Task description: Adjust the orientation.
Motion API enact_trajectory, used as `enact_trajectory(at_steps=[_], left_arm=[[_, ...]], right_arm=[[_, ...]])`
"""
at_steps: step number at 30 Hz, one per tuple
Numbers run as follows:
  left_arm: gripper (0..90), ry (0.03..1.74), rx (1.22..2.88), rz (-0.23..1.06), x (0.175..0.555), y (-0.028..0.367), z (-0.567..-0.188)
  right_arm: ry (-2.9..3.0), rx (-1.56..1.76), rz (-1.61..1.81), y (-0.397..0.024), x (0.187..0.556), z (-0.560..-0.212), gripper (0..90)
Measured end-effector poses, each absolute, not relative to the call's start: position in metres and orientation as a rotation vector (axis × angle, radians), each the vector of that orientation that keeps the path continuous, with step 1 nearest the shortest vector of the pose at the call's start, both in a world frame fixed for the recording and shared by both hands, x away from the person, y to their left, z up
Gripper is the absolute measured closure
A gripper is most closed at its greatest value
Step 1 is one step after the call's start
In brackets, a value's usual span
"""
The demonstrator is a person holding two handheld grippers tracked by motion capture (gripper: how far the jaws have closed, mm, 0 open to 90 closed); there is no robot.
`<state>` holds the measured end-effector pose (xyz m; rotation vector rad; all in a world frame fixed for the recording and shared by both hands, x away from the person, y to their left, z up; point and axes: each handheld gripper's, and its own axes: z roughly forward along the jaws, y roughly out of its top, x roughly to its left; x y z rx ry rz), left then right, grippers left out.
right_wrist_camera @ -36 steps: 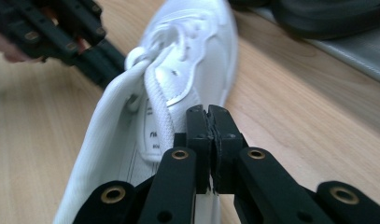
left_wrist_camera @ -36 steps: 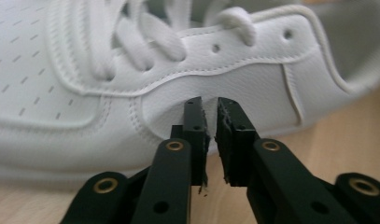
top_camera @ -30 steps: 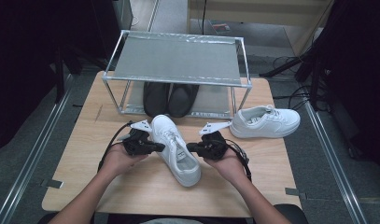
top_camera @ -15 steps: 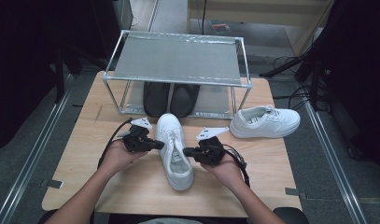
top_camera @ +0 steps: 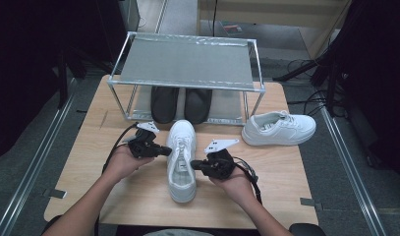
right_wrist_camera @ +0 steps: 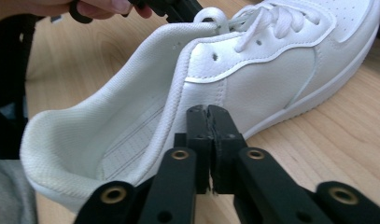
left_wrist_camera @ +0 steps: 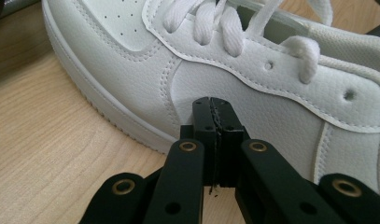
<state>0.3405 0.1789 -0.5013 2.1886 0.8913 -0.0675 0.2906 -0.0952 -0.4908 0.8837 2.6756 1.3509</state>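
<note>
A white sneaker (top_camera: 182,158) lies on the wooden table (top_camera: 286,172), its long axis running from the person toward the shoe rack (top_camera: 187,64), toe at the rack. The left gripper (top_camera: 160,150) and right gripper (top_camera: 195,165), jaws pressed together and empty, flank its sides, the right nearer the heel.

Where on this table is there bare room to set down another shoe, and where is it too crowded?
Bare wood lies on the table left of the left gripper, and at front right, below the second white sneaker. The rack top is bare too. It is crowded in the middle, where both shut grippers flank the white sneaker, right gripper included, and under the rack by the black shoes.
</note>
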Motion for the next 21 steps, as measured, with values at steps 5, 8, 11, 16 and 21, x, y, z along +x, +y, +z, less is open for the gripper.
enact_trajectory(at_steps=[5,8,11,16,21], left_arm=[[90.0,0.893,2.183,-0.083,0.341,0.180,-0.502],[90.0,0.895,2.181,-0.087,0.342,0.181,-0.501],[90.0,0.900,2.186,-0.091,0.341,0.182,-0.501],[90.0,0.892,2.220,-0.094,0.339,0.182,-0.500],[90.0,0.868,2.236,-0.113,0.333,0.180,-0.499]], right_arm=[[2.671,0.899,1.352,-0.096,0.289,-0.490,90.0],[2.679,0.904,1.360,-0.097,0.291,-0.490,90.0],[2.679,0.918,1.374,-0.100,0.293,-0.490,90.0],[2.640,0.971,1.355,-0.103,0.300,-0.491,90.0],[2.644,0.993,1.345,-0.099,0.303,-0.495,90.0]])
